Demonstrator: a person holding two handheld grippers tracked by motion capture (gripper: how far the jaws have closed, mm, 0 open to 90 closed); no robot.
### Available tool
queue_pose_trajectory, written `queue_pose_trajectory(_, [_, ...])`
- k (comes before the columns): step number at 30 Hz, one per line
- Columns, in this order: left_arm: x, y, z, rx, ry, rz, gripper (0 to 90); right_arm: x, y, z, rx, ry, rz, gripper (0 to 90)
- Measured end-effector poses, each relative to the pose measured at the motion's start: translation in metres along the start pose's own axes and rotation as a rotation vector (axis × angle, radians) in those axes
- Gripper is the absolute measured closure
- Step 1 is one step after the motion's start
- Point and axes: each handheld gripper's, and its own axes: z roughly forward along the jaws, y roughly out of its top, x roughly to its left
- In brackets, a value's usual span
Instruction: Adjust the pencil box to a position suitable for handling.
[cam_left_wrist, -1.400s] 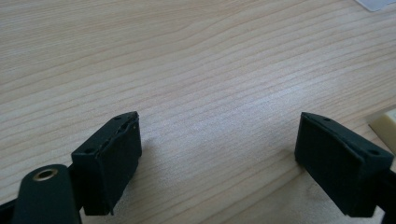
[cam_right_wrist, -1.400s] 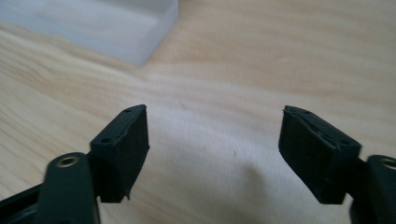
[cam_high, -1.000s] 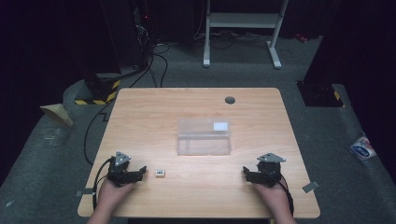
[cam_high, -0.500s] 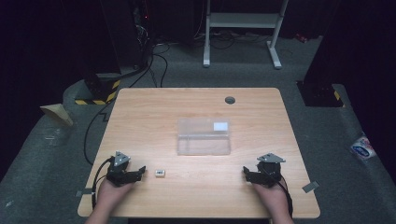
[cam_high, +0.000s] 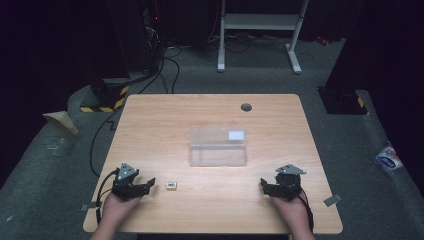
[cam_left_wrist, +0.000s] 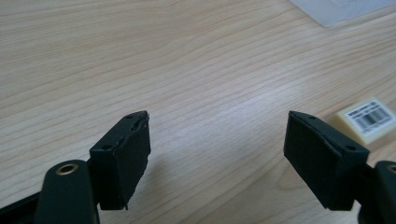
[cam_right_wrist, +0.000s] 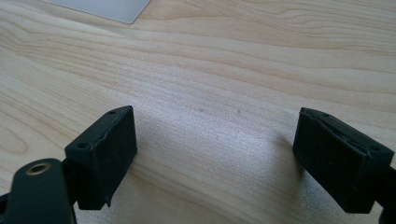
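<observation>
Counter: pale wood-grain counter (cam_high: 210, 115).
Box: clear rectangular plastic box (cam_high: 218, 146) with a white label, at mid-counter.
Small block: cream block with a barcode sticker (cam_high: 171, 186), just beside the left jaws.
Left gripper: black left gripper (cam_high: 148, 186), near the front left edge, jaws wide, nothing between.
Right gripper: black right gripper (cam_high: 263, 186), near the front right edge, jaws wide, nothing between.

Light wood desk (cam_high: 210, 117) on grey carpet floor (cam_high: 350, 150); dark surrounds, white metal frame (cam_high: 260, 22) behind, cables trailing.
</observation>
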Motion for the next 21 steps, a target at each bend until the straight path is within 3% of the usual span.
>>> queue_pose_trajectory(10, [-0.023, 0.006, -0.006, -0.044, -0.064, 0.050, 26.9, 0.000, 0.000, 0.000, 0.000, 0.000, 0.000, 13.1])
queue_pose_trajectory(21, [-0.049, 0.009, 0.004, -0.022, -0.113, 0.131, 27.9, 0.000, 0.000, 0.000, 0.000, 0.000, 0.000, 13.1])
